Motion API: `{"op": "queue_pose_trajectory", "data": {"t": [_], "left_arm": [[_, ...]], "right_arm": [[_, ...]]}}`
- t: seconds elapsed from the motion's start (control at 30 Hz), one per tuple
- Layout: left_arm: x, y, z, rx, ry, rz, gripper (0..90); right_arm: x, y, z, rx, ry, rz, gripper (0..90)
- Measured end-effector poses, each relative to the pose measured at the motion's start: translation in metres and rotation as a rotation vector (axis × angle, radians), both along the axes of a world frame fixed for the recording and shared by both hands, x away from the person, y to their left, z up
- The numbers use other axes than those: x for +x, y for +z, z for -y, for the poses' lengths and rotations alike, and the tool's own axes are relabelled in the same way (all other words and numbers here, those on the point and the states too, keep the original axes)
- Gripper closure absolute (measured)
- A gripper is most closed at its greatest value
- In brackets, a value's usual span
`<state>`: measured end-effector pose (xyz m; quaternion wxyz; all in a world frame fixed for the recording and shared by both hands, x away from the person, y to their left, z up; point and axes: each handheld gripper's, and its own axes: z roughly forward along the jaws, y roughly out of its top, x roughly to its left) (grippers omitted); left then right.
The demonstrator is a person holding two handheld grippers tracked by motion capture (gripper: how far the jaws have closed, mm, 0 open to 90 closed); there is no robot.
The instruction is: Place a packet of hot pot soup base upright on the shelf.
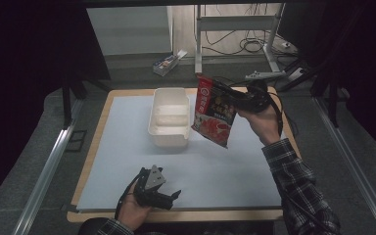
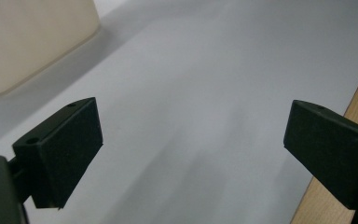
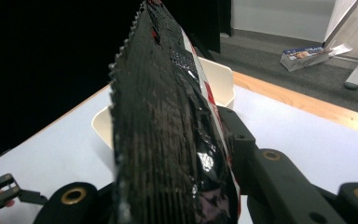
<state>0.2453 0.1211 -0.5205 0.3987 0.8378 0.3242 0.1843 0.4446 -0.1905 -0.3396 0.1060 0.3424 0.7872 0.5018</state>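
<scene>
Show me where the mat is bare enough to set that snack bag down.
Bare mat lies between the left gripper and the mat's right edge, and left of the white tub. It is crowded beside the tub, where the right gripper holds the snack bag above the mat.

Both grippers [image 1: 169,195] [image 1: 235,97] are black, with brass-ringed screw holes and flat rectangular pads [image 2: 70,149]. Left carries a grey triangular plate [image 1: 154,177]. Sleeves [image 1: 301,188] are dark plaid.
</scene>
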Motion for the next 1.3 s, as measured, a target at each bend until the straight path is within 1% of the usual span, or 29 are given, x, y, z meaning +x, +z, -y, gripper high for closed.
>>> {"op": "queue_pose_trajectory", "data": {"t": [0.03, 0.07, 0.1, 0.23, 0.63, 0.67, 0.73, 0.8, 0.83, 0.87, 0.9, 0.93, 0.97, 1.07, 1.1, 1.17, 1.3], "left_arm": [[0.000, -0.001, 0.000, -0.008, 0.002, -0.001, 3.9], [0.001, -0.001, -0.002, -0.005, 0.002, -0.004, 3.6], [0.001, -0.001, -0.002, -0.005, 0.002, -0.004, 3.5], [0.001, -0.001, -0.005, -0.014, 0.008, -0.007, 3.5], [0.004, -0.004, -0.008, -0.020, 0.015, -0.018, 3.5], [0.005, -0.004, -0.008, -0.019, 0.013, -0.018, 3.5], [0.005, -0.004, -0.008, -0.018, 0.012, -0.019, 3.5], [0.005, -0.005, -0.008, -0.021, 0.012, -0.020, 3.5], [0.005, -0.005, -0.008, -0.018, 0.011, -0.021, 3.4], [0.005, -0.005, -0.008, -0.021, 0.011, -0.021, 3.4], [0.005, -0.005, -0.008, -0.024, 0.012, -0.022, 3.4], [0.005, -0.005, -0.008, -0.026, 0.013, -0.022, 3.4], [0.005, -0.005, -0.008, -0.028, 0.013, -0.022, 3.4], [0.005, -0.005, -0.009, -0.031, 0.013, -0.021, 3.4], [0.005, -0.005, -0.008, -0.031, 0.012, -0.022, 3.4], [0.005, -0.005, -0.008, -0.029, 0.011, -0.022, 3.4], [0.005, -0.005, -0.008, -0.028, 0.009, -0.023, 3.4]], "right_arm": [[0.000, 0.000, 0.000, 0.000, 0.000, 0.000, 72.6], [0.003, 0.002, -0.004, 0.000, 0.000, 0.005, 72.6], [0.003, 0.002, -0.004, 0.000, 0.000, 0.005, 72.6], [0.011, 0.006, -0.015, 0.002, 0.006, 0.011, 72.6], [0.026, 0.008, -0.036, 0.025, 0.012, 0.004, 72.5], [0.029, 0.009, -0.042, 0.030, 0.015, 0.006, 72.4], [0.031, 0.009, -0.047, 0.030, 0.017, 0.005, 72.4], [0.032, 0.009, -0.050, 0.031, 0.022, 0.007, 72.4], [0.034, 0.009, -0.056, 0.029, 0.027, 0.009, 72.3], [0.034, 0.009, -0.056, 0.029, 0.027, 0.009, 72.3], [0.036, 0.008, -0.062, 0.028, 0.031, 0.008, 72.3], [0.036, 0.008, -0.062, 0.028, 0.031, 0.008, 72.3], [0.038, 0.007, -0.067, 0.028, 0.032, 0.008, 72.3], [0.039, 0.007, -0.072, 0.030, 0.032, 0.006, 72.3], [0.041, 0.006, -0.077, 0.033, 0.032, 0.002, 72.3], [0.042, 0.005, -0.078, 0.034, 0.033, 0.003, 72.2], [0.044, 0.003, -0.089, 0.044, 0.036, -0.004, 72.3]]}}
